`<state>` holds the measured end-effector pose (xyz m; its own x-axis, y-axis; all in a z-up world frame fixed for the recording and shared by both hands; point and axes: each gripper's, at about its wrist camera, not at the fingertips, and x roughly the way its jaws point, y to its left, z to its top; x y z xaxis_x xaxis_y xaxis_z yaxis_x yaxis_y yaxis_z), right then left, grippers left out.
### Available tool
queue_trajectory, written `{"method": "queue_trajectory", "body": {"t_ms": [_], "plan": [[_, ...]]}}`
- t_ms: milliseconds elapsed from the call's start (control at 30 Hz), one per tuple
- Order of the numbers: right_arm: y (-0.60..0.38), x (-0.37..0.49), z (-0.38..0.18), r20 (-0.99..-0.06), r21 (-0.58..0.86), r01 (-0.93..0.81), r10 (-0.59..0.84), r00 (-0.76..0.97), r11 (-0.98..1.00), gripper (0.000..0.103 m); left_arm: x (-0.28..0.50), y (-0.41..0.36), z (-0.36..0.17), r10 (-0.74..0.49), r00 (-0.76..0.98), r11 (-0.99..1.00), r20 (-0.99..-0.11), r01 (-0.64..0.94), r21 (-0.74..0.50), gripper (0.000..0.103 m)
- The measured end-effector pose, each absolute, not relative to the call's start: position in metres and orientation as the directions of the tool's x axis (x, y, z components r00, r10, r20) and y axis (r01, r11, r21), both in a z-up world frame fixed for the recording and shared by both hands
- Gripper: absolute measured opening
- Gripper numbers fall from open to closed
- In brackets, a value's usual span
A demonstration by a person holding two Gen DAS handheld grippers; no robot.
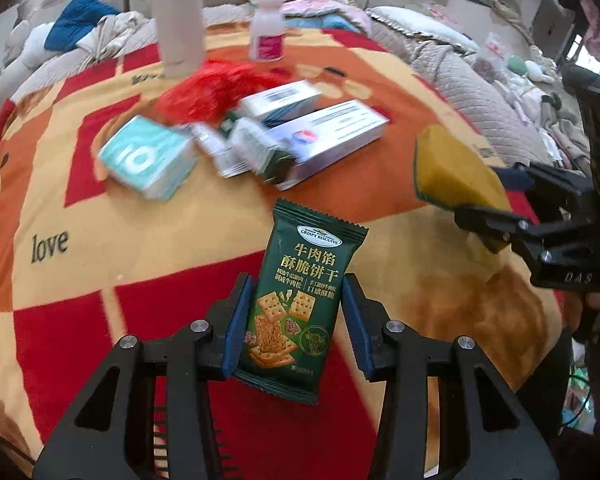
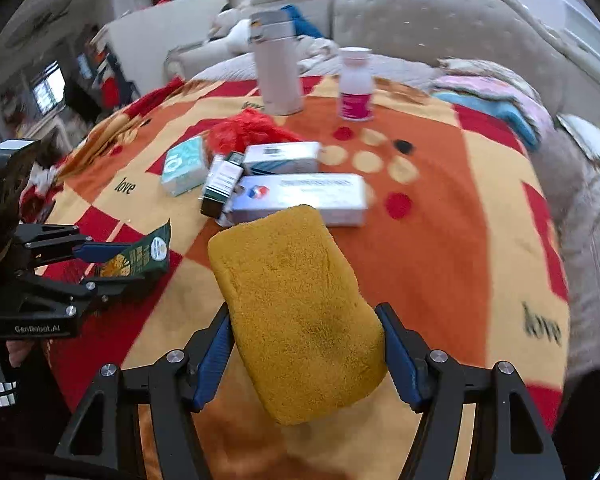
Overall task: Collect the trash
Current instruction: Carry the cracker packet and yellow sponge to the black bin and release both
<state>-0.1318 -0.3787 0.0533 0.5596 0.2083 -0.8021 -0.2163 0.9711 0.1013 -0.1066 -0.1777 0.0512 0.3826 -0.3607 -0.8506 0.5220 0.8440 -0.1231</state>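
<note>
My left gripper [image 1: 296,292] is shut on a green biscuit wrapper [image 1: 300,300] and holds it above the blanket; it also shows in the right wrist view [image 2: 140,254]. My right gripper [image 2: 304,332] is shut on a yellow sponge [image 2: 296,312], which also shows at the right of the left wrist view [image 1: 452,168]. Further back lie a red plastic bag [image 1: 212,88], a teal box [image 1: 148,156], a small dark green box [image 2: 222,184] and two white boxes, one small [image 1: 280,100] and one long [image 1: 336,136].
A red, orange and yellow blanket [image 1: 120,264] covers the surface. A white flask [image 2: 278,72] and a white bottle with a pink label [image 2: 356,84] stand at the back. A beige sofa [image 2: 440,20] and folded cloths [image 2: 500,96] lie behind.
</note>
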Motion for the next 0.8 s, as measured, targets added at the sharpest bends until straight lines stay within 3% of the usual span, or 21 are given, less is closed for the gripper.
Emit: {"method": "queue_trajectory", "body": {"t_ms": [800], "plan": [[-0.568, -0.248, 0.067, -0.774, 0.116, 0.260, -0.077, 0.628, 0.959, 0.068, -0.162, -0.390, 0.082, -0.539, 0.240, 0.644, -0.807, 0.735, -0.211, 0.042]]}}
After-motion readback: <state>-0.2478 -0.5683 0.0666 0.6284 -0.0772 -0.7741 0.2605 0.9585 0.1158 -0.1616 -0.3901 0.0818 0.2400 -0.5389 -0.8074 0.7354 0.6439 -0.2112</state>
